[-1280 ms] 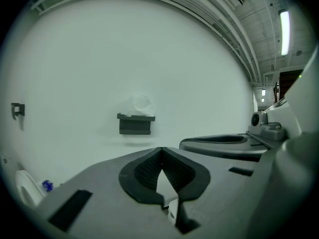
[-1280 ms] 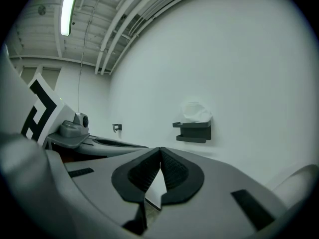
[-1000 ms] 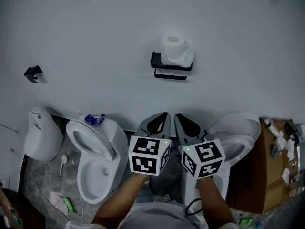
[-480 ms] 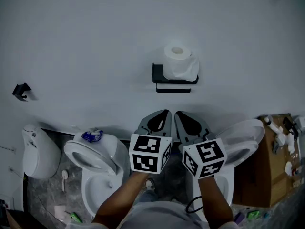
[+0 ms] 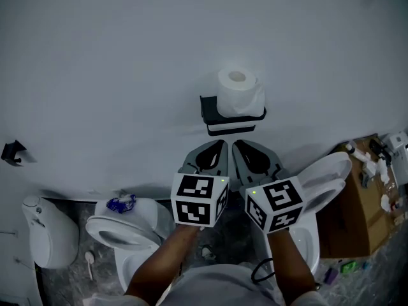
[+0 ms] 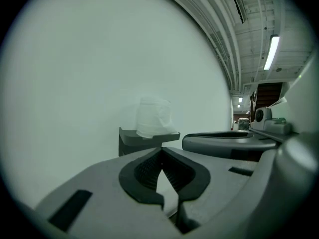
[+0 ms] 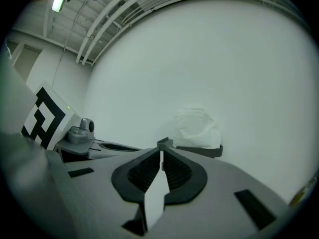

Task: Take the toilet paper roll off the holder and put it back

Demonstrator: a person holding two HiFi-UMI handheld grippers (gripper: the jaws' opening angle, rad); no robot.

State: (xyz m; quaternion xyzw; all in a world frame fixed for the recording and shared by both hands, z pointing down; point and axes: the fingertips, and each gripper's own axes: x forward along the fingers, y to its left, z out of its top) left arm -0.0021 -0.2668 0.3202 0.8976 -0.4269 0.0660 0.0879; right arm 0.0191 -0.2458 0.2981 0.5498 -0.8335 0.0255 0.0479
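Note:
A white toilet paper roll [image 5: 238, 93] stands upright on a black wall-mounted holder [image 5: 231, 116] on the white wall. The same roll [image 6: 153, 116] and holder [image 6: 144, 138] show ahead in the left gripper view, and the roll [image 7: 196, 127] on the holder [image 7: 197, 150] also sits ahead in the right gripper view. My left gripper [image 5: 220, 145] and right gripper [image 5: 234, 145] hang side by side just below the holder, apart from it. Both are shut with nothing between the jaws.
Several white toilets stand on the floor below: one [image 5: 127, 231] at the lower left, another [image 5: 48, 231] farther left, a third [image 5: 319, 187] at the right. A cardboard box [image 5: 357, 209] with small items stands at the far right. A small black hook [image 5: 13, 152] is on the wall at left.
The view has tilted upward, so the roll and holder sit lower in the frame and closer to the gripper tips. Both grippers stay shut and side by side.

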